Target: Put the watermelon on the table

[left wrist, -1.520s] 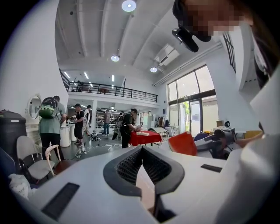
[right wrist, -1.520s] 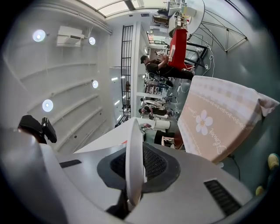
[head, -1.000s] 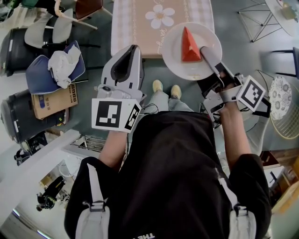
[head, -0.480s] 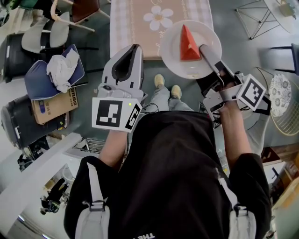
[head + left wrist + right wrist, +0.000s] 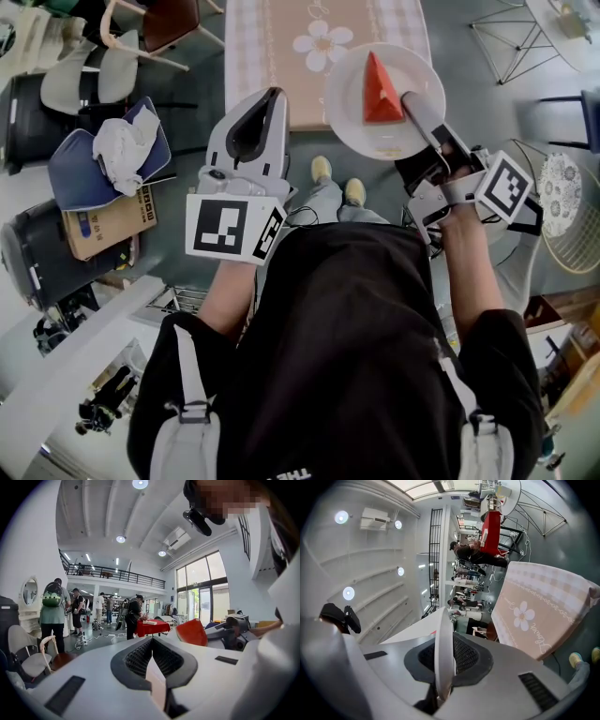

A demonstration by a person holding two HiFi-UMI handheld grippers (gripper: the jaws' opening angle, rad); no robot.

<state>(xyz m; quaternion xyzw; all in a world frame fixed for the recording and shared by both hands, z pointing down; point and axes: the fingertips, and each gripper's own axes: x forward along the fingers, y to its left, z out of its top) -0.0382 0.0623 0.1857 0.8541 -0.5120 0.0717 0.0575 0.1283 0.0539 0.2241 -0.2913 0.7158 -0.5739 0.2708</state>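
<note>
Starting at the right gripper (image 5: 409,99): pinching the rim of the white plate (image 5: 349,112), jaws closed hard on it, with the plate edge-on between the pads in the right gripper view. Grabbing by the rim instead of the fruit, probably to keep the watermelon (image 5: 379,82) from getting squashed. Sitting as a red wedge, point up, in the middle of that plate, upper middle of the head view.

Holding the plate roughly level, guessing so the wedge doesn't slide or tip. Overlapping the near edge of the table (image 5: 281,47) up top, with the lower part sticking out past it. Can't tell whether it's touching the tabletop or hanging just above. Not calling it set down yet.

Over to the left gripper (image 5: 270,96): jaws together, nothing between them, parked just left of the plate near the table's edge. Looks idle, likely kept out of the way since one grip handles the plate fine.

Worth watching on the way down: with a rim-only grip and a tall wedge, any tilt could topple it.
</note>
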